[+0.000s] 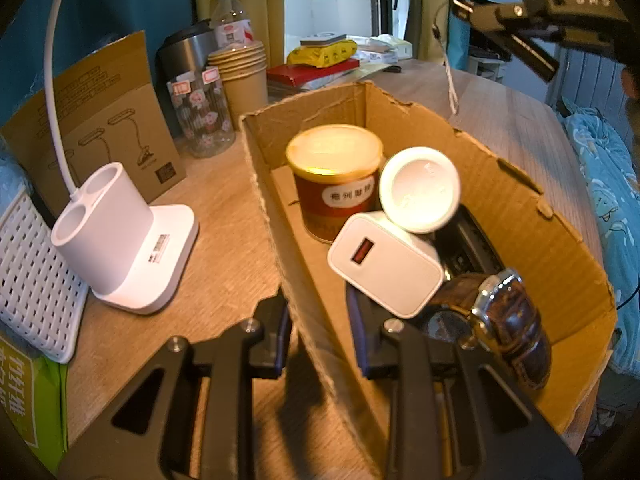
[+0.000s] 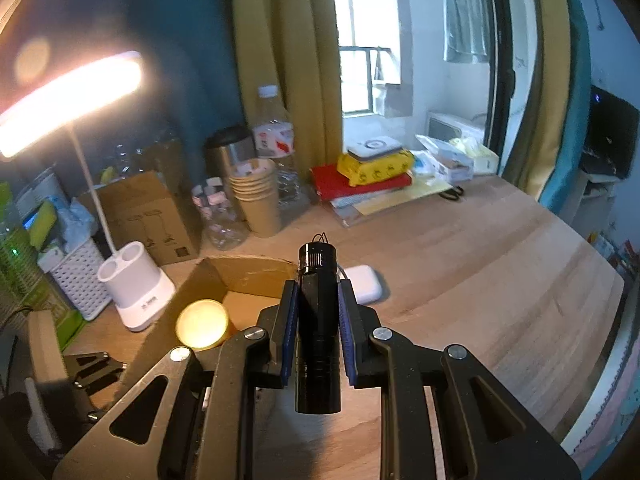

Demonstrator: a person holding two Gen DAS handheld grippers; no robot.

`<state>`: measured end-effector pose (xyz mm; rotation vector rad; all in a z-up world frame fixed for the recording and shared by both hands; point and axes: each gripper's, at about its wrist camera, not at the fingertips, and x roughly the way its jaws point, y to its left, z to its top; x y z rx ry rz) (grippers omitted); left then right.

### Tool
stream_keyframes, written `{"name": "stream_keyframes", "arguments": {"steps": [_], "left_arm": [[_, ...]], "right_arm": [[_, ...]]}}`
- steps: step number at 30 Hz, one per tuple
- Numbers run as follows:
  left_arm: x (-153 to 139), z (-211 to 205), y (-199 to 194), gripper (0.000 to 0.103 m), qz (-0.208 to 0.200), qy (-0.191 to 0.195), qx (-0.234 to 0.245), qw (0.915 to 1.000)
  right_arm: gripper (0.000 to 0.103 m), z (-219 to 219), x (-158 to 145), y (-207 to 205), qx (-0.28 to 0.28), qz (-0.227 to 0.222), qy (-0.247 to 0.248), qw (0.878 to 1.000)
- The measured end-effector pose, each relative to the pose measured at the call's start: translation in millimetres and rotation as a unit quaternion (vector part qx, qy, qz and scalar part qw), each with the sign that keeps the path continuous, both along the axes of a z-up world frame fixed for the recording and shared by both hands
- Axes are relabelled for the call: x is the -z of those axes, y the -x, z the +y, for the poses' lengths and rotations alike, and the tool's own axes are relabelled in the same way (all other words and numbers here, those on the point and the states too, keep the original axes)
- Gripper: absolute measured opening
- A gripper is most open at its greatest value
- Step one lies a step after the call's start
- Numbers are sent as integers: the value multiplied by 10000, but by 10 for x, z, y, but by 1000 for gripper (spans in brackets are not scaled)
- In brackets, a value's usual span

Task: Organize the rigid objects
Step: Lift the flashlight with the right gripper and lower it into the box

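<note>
A cardboard box [image 1: 532,216] lies on the wooden desk. In it are a red tin with a gold lid [image 1: 334,176], a round white lid [image 1: 418,190], a white USB charger [image 1: 386,266] and a wristwatch with a brown strap [image 1: 504,320]. My left gripper [image 1: 320,328] straddles the box's near wall and looks closed on it. My right gripper [image 2: 318,308] is shut on a black flashlight [image 2: 318,328] held above the box [image 2: 240,276]. It also shows at the top right of the left wrist view [image 1: 520,28], with a white lanyard hanging. A white earbud case [image 2: 364,282] lies on the desk.
A white desk lamp base [image 1: 120,240] stands left of the box, beside a white basket [image 1: 28,280] and a lamp carton [image 1: 108,116]. Paper cups [image 1: 242,76], bottles, a steel flask and stacked books [image 2: 360,182] line the back. Scissors [image 2: 452,192] lie far right.
</note>
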<state>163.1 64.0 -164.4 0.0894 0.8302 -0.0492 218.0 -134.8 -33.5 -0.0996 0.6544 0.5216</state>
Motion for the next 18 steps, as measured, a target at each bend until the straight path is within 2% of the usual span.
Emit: {"name": "stream_keyframes", "arguments": {"steps": [9, 18], "left_arm": [[0, 0, 0, 27, 1, 1, 0, 10000], [0, 0, 0, 27, 1, 0, 0, 10000]], "right_arm": [[21, 241, -93, 118, -353, -81, -47, 9993], [21, 491, 48, 48, -612, 44, 28, 9981]]}}
